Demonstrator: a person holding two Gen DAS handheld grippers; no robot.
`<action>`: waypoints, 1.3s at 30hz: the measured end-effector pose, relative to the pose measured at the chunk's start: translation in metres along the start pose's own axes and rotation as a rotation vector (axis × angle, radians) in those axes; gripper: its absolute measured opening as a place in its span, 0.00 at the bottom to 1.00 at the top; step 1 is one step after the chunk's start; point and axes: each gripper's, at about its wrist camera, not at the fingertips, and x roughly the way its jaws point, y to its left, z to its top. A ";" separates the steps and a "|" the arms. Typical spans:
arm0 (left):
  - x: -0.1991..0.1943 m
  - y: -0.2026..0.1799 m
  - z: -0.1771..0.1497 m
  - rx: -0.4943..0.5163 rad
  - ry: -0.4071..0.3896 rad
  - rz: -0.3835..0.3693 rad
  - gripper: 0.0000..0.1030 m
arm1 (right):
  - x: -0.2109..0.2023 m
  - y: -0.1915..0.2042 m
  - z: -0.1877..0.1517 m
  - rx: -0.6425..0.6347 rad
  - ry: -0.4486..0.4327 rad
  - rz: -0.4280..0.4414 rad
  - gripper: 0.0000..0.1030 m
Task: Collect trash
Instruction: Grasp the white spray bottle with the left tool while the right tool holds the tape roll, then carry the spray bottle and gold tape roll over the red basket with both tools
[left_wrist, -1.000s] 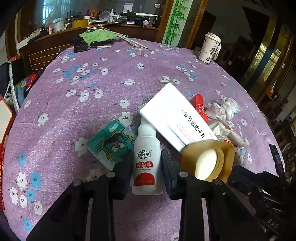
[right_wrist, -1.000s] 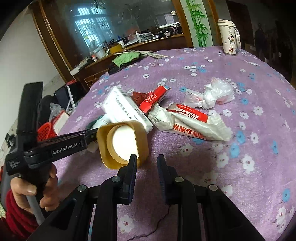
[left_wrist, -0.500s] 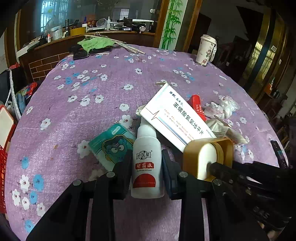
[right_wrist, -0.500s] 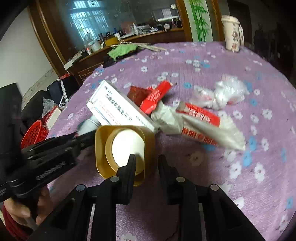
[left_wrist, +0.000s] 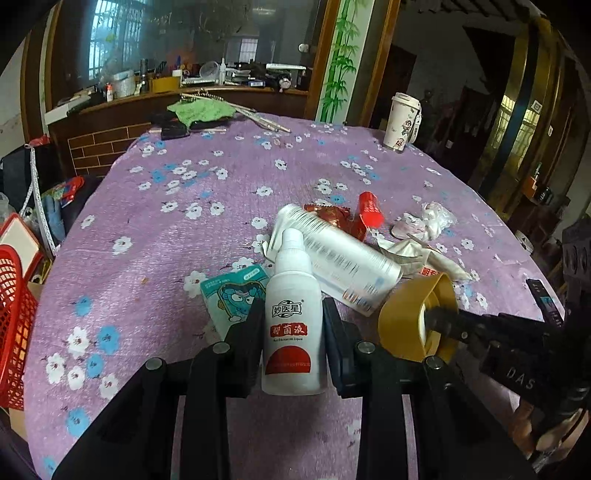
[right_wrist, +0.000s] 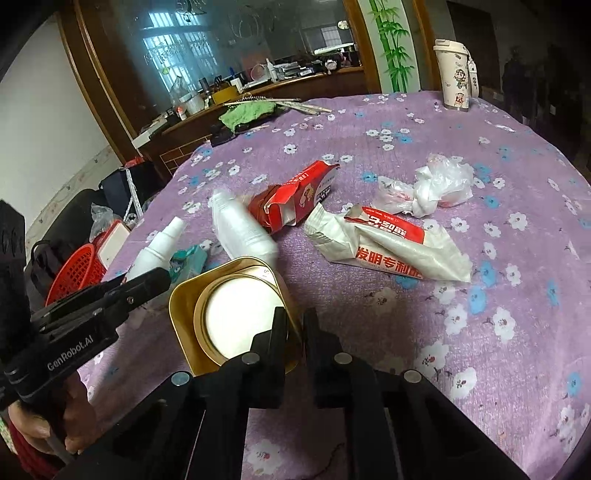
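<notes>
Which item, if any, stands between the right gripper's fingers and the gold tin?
Nothing visible does. The right gripper is already shut on the wall of the square gold metal tin, one finger inside and one outside.

Both handheld grippers are matte black plastic. The left gripper (left_wrist: 293, 332) has 2 flat-sided fingers, each hinged on linkage bars with round silver screw heads. The right gripper (right_wrist: 295, 334) is built alike, with 4 silver screws across its linkage. White "GenRobot.AI" lettering runs along the left gripper's side, and a red sleeve (right_wrist: 22, 448) cuff shows below that lettering.
</notes>
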 end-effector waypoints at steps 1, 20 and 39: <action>-0.003 0.000 -0.001 0.001 -0.004 0.001 0.28 | -0.003 0.002 0.000 -0.002 -0.005 0.003 0.09; -0.024 0.006 -0.007 -0.003 -0.041 0.001 0.28 | -0.023 0.022 -0.002 -0.041 -0.043 0.000 0.09; -0.026 0.005 -0.007 -0.004 -0.043 0.002 0.28 | -0.022 0.019 -0.003 -0.038 -0.039 0.003 0.09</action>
